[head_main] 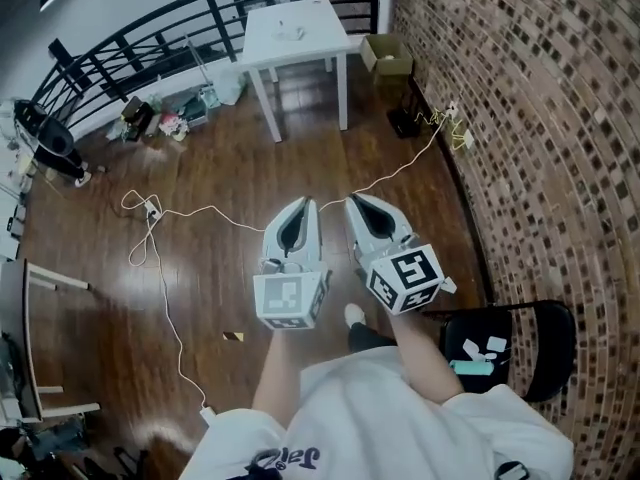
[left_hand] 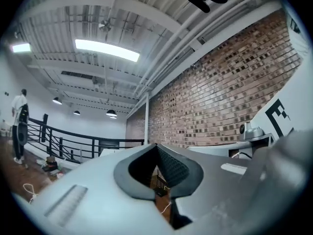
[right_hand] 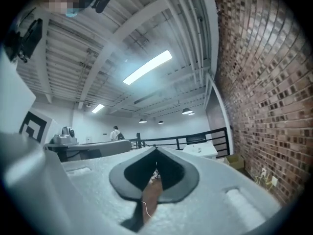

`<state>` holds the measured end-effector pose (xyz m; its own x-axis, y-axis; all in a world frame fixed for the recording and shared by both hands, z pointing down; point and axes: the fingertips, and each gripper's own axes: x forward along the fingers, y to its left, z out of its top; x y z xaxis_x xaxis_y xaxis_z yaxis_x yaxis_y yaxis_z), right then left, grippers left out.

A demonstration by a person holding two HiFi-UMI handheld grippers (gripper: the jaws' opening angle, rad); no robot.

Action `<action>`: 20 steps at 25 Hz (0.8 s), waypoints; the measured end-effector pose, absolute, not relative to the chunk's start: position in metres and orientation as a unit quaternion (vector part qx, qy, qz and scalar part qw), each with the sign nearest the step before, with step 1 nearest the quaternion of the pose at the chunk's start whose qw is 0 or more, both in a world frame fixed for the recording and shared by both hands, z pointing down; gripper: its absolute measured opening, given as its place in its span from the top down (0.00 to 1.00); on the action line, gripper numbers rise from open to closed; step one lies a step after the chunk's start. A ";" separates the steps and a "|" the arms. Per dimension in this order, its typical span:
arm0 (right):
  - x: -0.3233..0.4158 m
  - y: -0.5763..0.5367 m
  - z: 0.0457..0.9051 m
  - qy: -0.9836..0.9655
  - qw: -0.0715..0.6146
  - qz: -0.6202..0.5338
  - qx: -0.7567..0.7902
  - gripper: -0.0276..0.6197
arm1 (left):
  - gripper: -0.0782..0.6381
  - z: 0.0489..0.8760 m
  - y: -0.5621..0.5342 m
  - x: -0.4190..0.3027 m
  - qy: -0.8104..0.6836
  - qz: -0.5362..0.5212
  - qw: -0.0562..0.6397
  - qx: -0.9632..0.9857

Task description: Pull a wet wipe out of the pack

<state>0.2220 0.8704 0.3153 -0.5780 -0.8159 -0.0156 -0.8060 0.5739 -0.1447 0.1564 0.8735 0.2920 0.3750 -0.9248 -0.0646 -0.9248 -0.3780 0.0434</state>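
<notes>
A dark wooden floor (head_main: 230, 258) fills most of the head view, with a brick wall (head_main: 540, 118) down the right side and a black railing (head_main: 150, 38) across the upper left. A white worktop (head_main: 320, 28) stands at the top centre. On it lies a small pale thing (head_main: 291, 34), too small to tell whether it is the wipe pack. Just right of the worktop, by the wall, sits an open cardboard box (head_main: 386, 54); its contents cannot be made out. At the lower right, a black chair (head_main: 545, 348) carries a teal item (head_main: 470, 367) and white scraps. In the middle of the frame the left gripper (head_main: 300, 204) and right gripper (head_main: 358, 200) are side by side, each with jaws together and nothing between them.
</notes>
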 end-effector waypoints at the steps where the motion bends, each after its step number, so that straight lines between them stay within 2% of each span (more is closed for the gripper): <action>1: 0.213 0.851 0.309 0.893 0.038 -0.047 -0.446 0.97 | 0.87 0.287 0.855 0.149 0.568 0.042 0.005 -0.822; 8: 0.179 0.733 0.287 0.910 0.036 -0.002 -0.413 0.97 | 0.87 0.283 0.754 0.112 0.597 0.046 0.006 -0.801; 20: 0.086 0.539 0.332 0.892 -0.041 -0.006 -0.450 0.97 | 0.87 0.299 0.565 -0.005 0.648 0.024 0.008 -0.761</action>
